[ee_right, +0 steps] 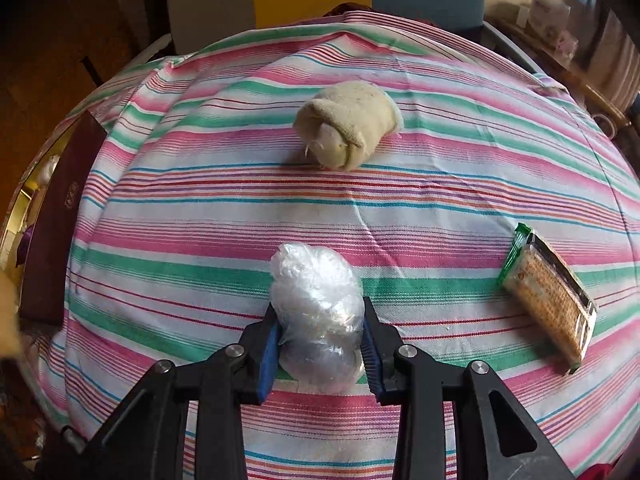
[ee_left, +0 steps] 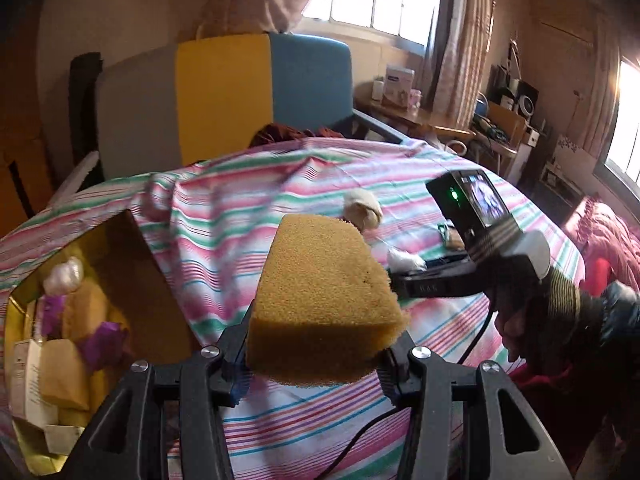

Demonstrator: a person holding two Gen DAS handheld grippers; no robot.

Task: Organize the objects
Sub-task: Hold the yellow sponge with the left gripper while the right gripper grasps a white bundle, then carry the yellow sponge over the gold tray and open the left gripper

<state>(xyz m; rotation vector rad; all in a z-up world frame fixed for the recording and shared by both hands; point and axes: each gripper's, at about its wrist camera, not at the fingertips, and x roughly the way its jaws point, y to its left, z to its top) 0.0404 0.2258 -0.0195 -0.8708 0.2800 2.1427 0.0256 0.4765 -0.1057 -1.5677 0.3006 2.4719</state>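
Observation:
My left gripper is shut on a yellow sponge and holds it above the striped cloth, right of an open gold box. The box holds sponges, purple wrappers and a white bundle. My right gripper is shut on a clear plastic-wrap bundle, low over the cloth; it also shows in the left wrist view. A rolled cream sock lies farther back on the cloth. A cracker packet lies at the right.
The striped cloth covers a round table. The box's dark maroon wall stands at the left edge of the right wrist view. A grey, yellow and blue chair back stands behind the table. A cluttered desk is at the right.

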